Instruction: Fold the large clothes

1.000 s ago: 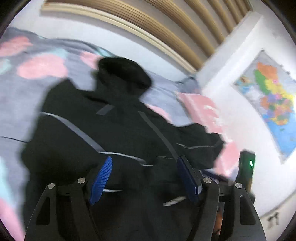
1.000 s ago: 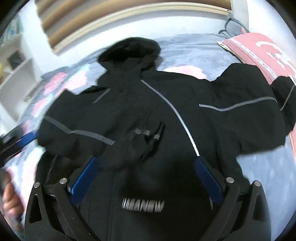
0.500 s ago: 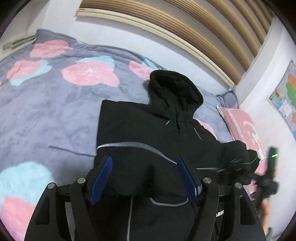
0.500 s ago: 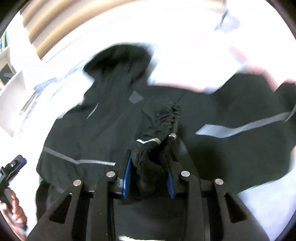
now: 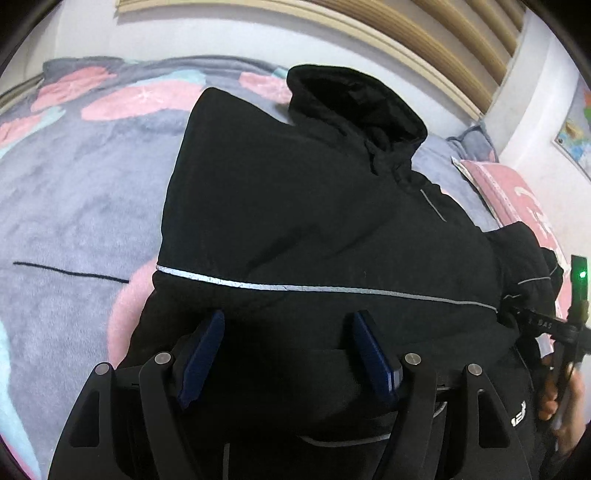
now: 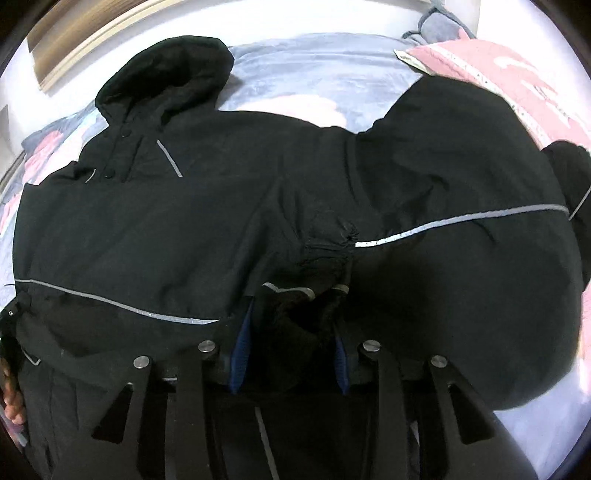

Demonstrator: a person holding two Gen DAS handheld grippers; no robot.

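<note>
Right wrist — gripper (image 6: 291, 332) jaws tight on jacket (image 6: 184, 229) cuff (image 6: 325, 240).

Home bedroom. Bed with grey fleece blanket (image 5: 74, 206), pink and teal floral print; pink pillow (image 6: 517, 77) at the bed's far corner; slatted wooden headboard (image 5: 424, 33); wall map (image 5: 576, 133).

The jacket (image 6: 332, 192) hem runs off both views' bottom edges.
</note>
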